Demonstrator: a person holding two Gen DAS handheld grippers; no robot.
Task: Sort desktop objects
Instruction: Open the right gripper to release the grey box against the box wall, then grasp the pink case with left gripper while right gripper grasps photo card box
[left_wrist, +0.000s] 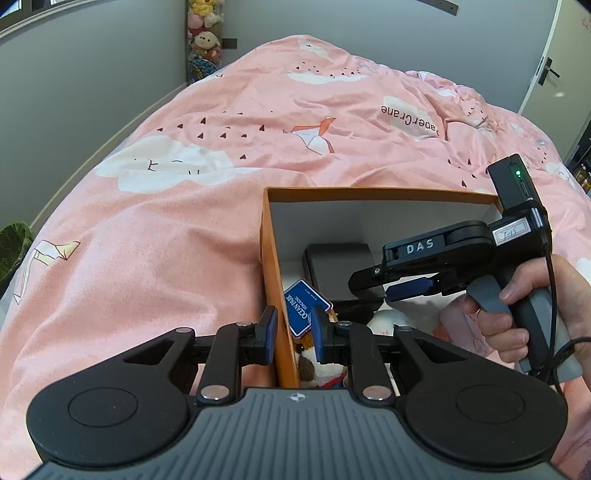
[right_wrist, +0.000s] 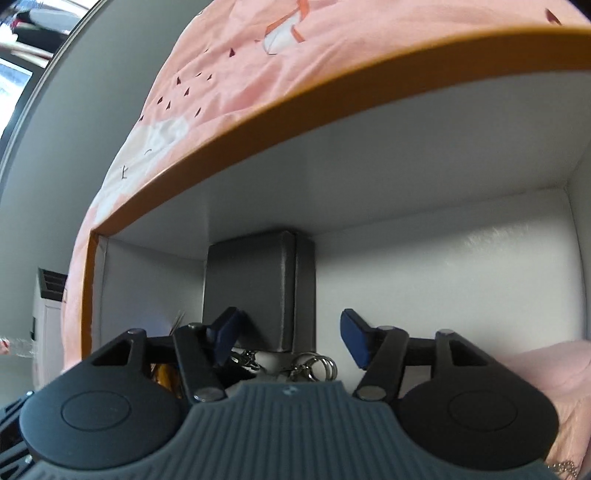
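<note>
An orange box (left_wrist: 369, 194) with white inner walls lies on a pink bedspread. My left gripper (left_wrist: 294, 330) is shut on the box's left wall (left_wrist: 271, 258), one blue pad outside and one inside. Inside lie a dark grey case (left_wrist: 340, 262), a blue tag (left_wrist: 304, 308), a plush toy (left_wrist: 317, 365) and something pink (left_wrist: 458, 325). My right gripper (left_wrist: 384, 291), held by a hand (left_wrist: 532, 306), hangs inside the box. In the right wrist view the right gripper (right_wrist: 291, 328) stands open with nothing between its pads, over metal key rings (right_wrist: 314, 365) and before the grey case (right_wrist: 258, 288).
The pink bedspread (left_wrist: 184, 221) surrounds the box on the left and far side. A grey wall (left_wrist: 74, 92) runs along the left, with stuffed toys (left_wrist: 205, 33) in the far corner. A white door (left_wrist: 557, 66) stands at the back right.
</note>
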